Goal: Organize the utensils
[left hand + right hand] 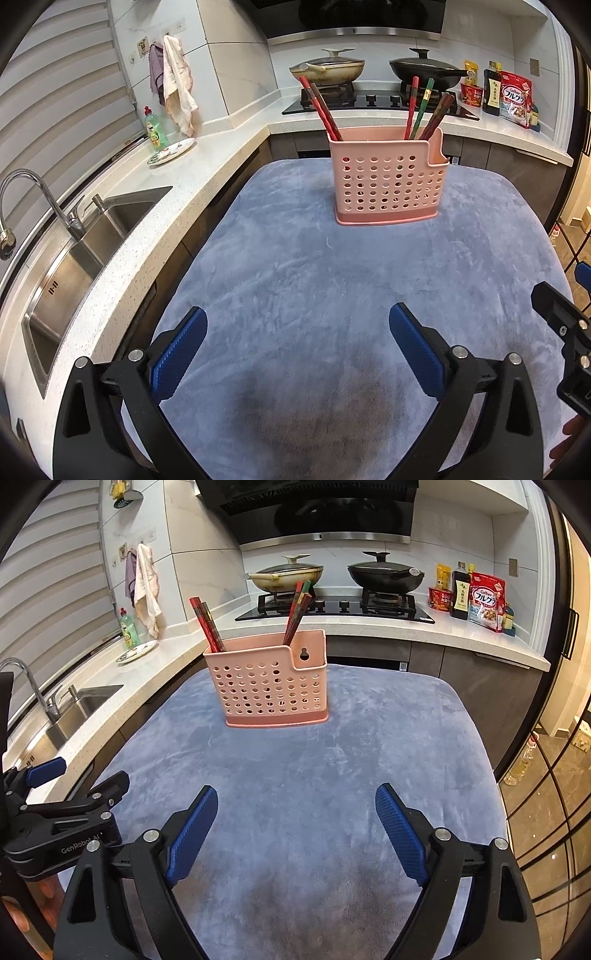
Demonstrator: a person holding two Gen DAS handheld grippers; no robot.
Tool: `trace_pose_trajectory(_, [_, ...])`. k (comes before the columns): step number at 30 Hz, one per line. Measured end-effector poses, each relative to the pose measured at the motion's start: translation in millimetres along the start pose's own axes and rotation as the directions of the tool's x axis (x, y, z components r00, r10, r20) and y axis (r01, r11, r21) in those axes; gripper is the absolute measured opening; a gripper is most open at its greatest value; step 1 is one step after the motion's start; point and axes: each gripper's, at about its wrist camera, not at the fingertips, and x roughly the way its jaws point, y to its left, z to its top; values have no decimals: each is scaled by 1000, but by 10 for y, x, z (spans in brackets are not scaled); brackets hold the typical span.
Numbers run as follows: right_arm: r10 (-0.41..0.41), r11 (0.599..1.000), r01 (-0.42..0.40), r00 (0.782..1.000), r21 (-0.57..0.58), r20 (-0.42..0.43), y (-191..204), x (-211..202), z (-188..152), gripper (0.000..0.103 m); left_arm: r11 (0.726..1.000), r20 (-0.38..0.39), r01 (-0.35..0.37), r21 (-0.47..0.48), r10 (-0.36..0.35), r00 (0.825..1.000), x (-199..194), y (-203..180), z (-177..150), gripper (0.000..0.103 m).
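A pink perforated utensil holder [390, 181] [269, 681] stands upright at the far side of a table draped in a blue-grey cloth [314, 280] [303, 760]. Red and green chopsticks [424, 110] [297, 609] lean out of its right part, and two more red chopsticks [320, 108] [207, 624] stick out at its left end. My left gripper [298, 321] hangs open over the near cloth with nothing between its blue pads. My right gripper [296, 801] is open too, empty, well short of the holder. Each gripper shows at the edge of the other's view.
A steel sink [81, 251] with a tap is set in the white counter on the left. Dish soap [157, 129] and a small plate [171, 150] sit beyond it. Two lidded pans [384, 574] stand on the hob behind, food packets [484, 600] to its right.
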Motion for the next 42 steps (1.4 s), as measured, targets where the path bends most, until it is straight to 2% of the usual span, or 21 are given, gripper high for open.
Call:
trace_pose_trajectory(7, [-4, 1000, 4, 1000, 8, -1, -27, 19, -10, 87, 1000, -4, -5, -5, 4, 1000, 15, 15, 3, 96])
trace_pose_trajectory(9, [-11, 1000, 11, 1000, 5, 0, -23, 20, -13, 96, 1000, -4, -5, -4, 5, 1000, 14, 17, 3, 96])
trace_pose_trajectory(42, [-19, 1000, 19, 1000, -4, -10, 44, 53, -45, 96, 1000, -16, -9, -21, 9, 1000, 42, 23, 4, 96])
